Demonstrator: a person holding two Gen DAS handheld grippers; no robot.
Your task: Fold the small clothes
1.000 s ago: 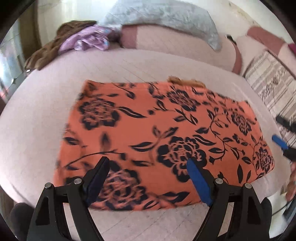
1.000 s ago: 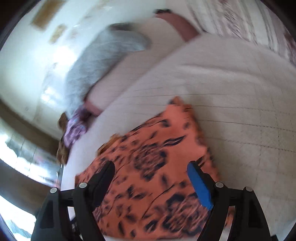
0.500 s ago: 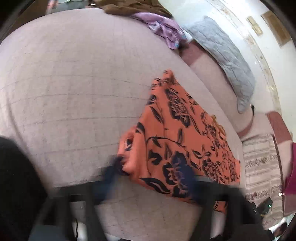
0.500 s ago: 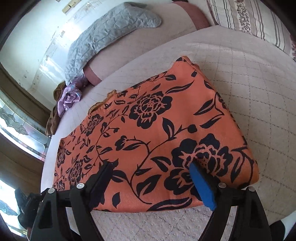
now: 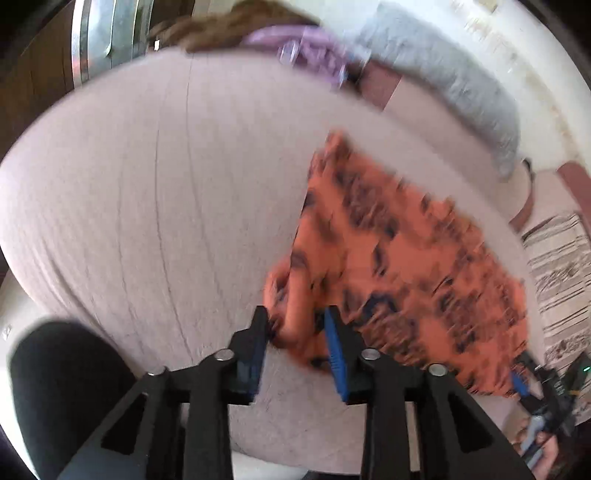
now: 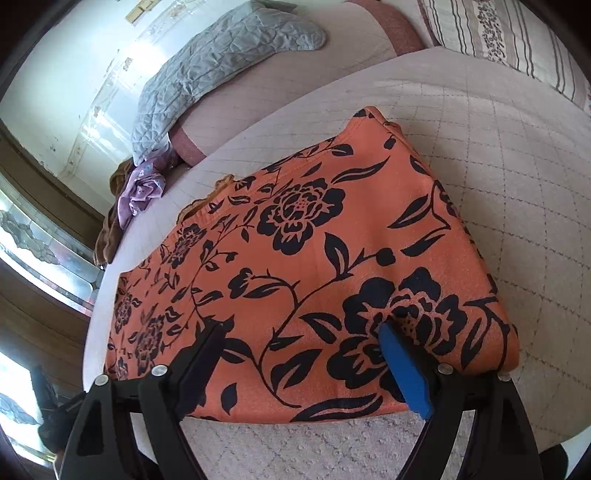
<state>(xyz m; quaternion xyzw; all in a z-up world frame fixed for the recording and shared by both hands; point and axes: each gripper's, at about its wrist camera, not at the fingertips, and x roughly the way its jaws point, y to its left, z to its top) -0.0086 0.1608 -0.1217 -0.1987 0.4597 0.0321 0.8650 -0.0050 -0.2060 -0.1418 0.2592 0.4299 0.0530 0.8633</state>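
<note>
An orange cloth with black flowers (image 5: 406, 258) lies spread flat on the pale quilted bed (image 5: 147, 184). Its near left corner is bunched up between the fingers of my left gripper (image 5: 295, 325). The jaws are opening, and the bunch still touches both pads in this blurred view. My right gripper (image 6: 299, 332) stands open over the near edge of the orange cloth (image 6: 314, 240), close to its right corner, with nothing pinched. The right gripper (image 5: 524, 384) also shows at the cloth's far corner in the left wrist view.
A grey quilted pillow (image 6: 221, 55) lies at the bed's back. Purple clothes (image 6: 142, 184) and a brown garment (image 6: 107, 240) are piled beside it. A striped blanket (image 6: 498, 29) lies to the right. A person's dark-clad leg (image 5: 62, 387) is at the bed's near edge.
My left gripper swung to the cloth's left corner, narrowed its jaws around it, and the corner now stands bunched up. My right gripper dropped to the cloth's near edge and stayed open.
</note>
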